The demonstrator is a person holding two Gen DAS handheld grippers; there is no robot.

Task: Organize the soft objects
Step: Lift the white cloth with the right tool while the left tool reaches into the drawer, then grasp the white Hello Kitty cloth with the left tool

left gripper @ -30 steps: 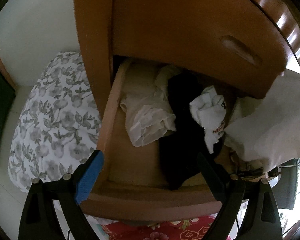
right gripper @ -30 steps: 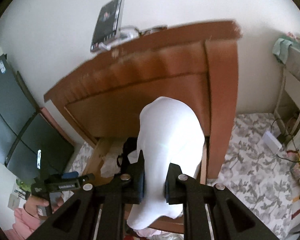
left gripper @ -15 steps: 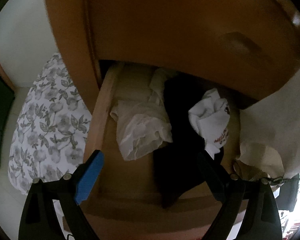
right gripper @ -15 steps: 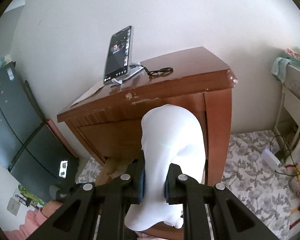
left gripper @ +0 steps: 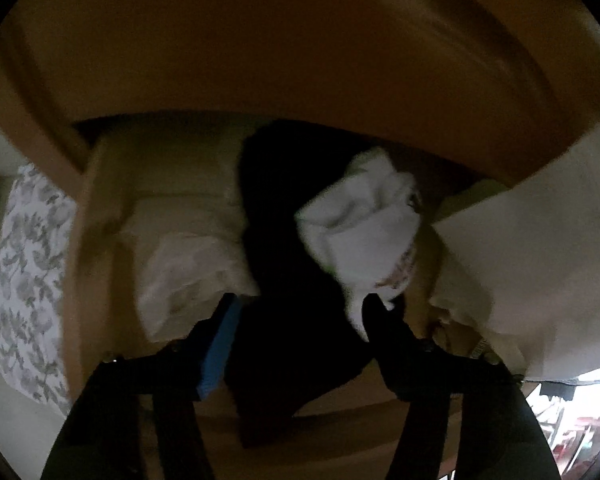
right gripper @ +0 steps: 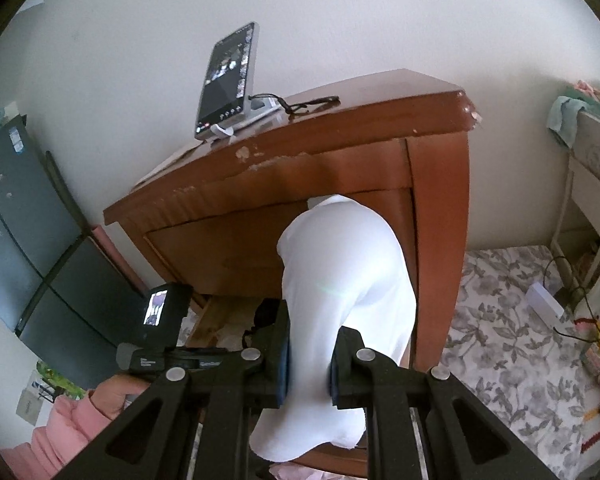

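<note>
A brown wooden cabinet (right gripper: 340, 152) stands against a white wall, grey floral bedding (right gripper: 508, 344) to its right. Its open wooden drawer (left gripper: 112, 184) holds a black garment (left gripper: 284, 272) and a crumpled white garment (left gripper: 360, 224) bearing unreadable red print. The left claw (left gripper: 300, 312), just narrowing, straddles the black garment without gripping. The right claw (right gripper: 308, 350) pinches a white cloth (right gripper: 340, 280), hanging lengthwise before the cabinet.

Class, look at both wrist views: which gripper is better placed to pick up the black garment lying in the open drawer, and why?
Left. The left gripper is down in the drawer with its closing jaws straddling the black garment. The right gripper is already clamped on a white cloth.
</note>
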